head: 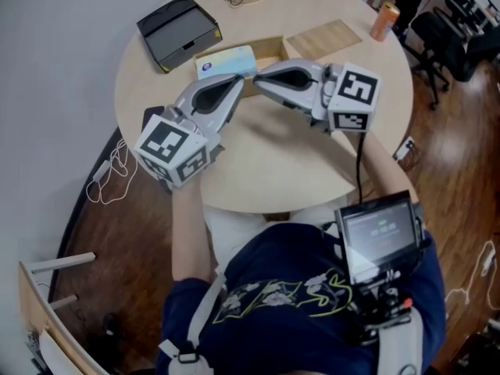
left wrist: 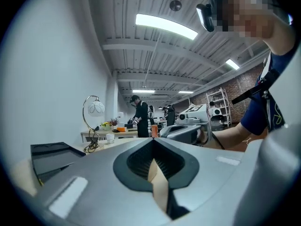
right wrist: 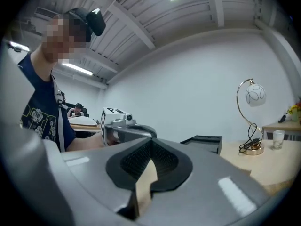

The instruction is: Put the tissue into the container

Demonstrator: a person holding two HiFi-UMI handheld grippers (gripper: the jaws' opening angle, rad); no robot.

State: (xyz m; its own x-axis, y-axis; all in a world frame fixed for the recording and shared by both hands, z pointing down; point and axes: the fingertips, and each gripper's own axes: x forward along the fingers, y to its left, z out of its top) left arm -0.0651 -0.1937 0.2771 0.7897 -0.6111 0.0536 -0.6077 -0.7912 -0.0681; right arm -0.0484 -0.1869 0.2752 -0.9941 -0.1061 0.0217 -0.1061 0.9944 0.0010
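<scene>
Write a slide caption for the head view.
Left tongs and right tongs, both shut, sit nearly tip to tip over the round table near the tissue pack.

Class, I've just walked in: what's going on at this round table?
A seated person holds a gripper in each hand over the table. The left gripper and right gripper are both shut and empty, their tips close together just in front of the light blue tissue pack. The pack lies beside the wooden container, not yet picked up.

The tissue pack (head: 226,62) is pale blue and yellow, the box (head: 178,31) black, the can (head: 384,20) orange.
</scene>
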